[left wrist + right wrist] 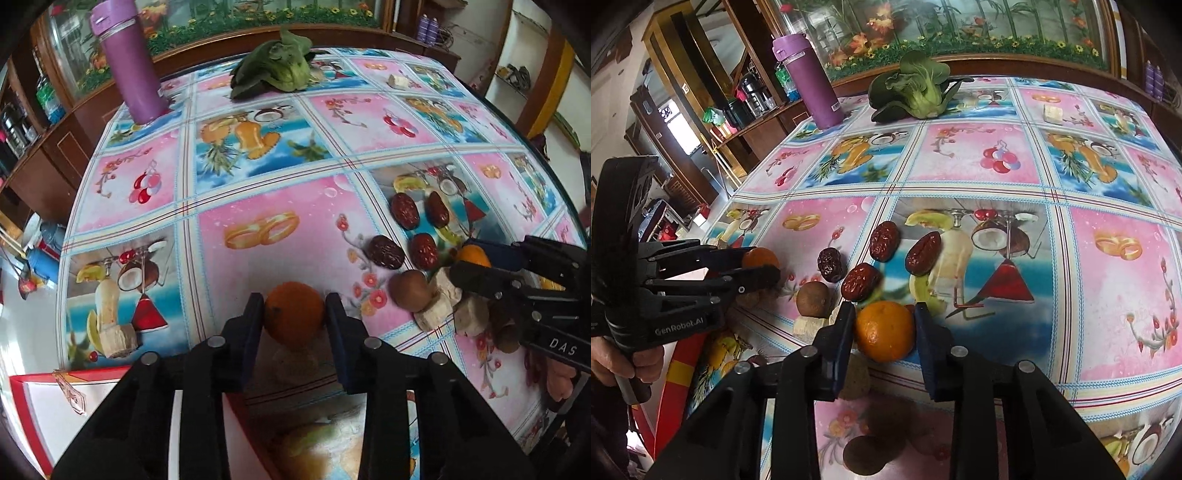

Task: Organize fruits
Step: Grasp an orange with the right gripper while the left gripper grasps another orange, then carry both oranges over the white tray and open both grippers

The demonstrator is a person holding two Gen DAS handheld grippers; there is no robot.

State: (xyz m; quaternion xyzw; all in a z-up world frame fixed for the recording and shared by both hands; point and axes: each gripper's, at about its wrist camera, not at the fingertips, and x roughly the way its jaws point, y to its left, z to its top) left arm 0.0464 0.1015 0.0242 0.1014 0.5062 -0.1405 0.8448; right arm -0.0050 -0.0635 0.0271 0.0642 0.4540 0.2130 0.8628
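Far left, back of the table, a purple bottle stands upright on the fruit-print tablecloth, and just along from it a leafy green vegetable lies on its side. Down at the near left edge there's a red-and-white box poking in.

Now the left gripper: it's clamped on an orange, one pad on each side of the fruit, held just above the cloth at the near edge, a faint shadow under it. In the right wrist view a hand grips that tool's handle.

Moving right, four red dates lie loosely clustered on the cloth, none touching the grippers. Beside them sits a brown round fruit, touching pale chunky pieces — what those are, hard to say from here.

And the right gripper has a second orange pinched between its pads, right by the nearest date, low over the cloth; whether it touches the cloth, I can't tell. Far right at the back, a small pale block lies alone.
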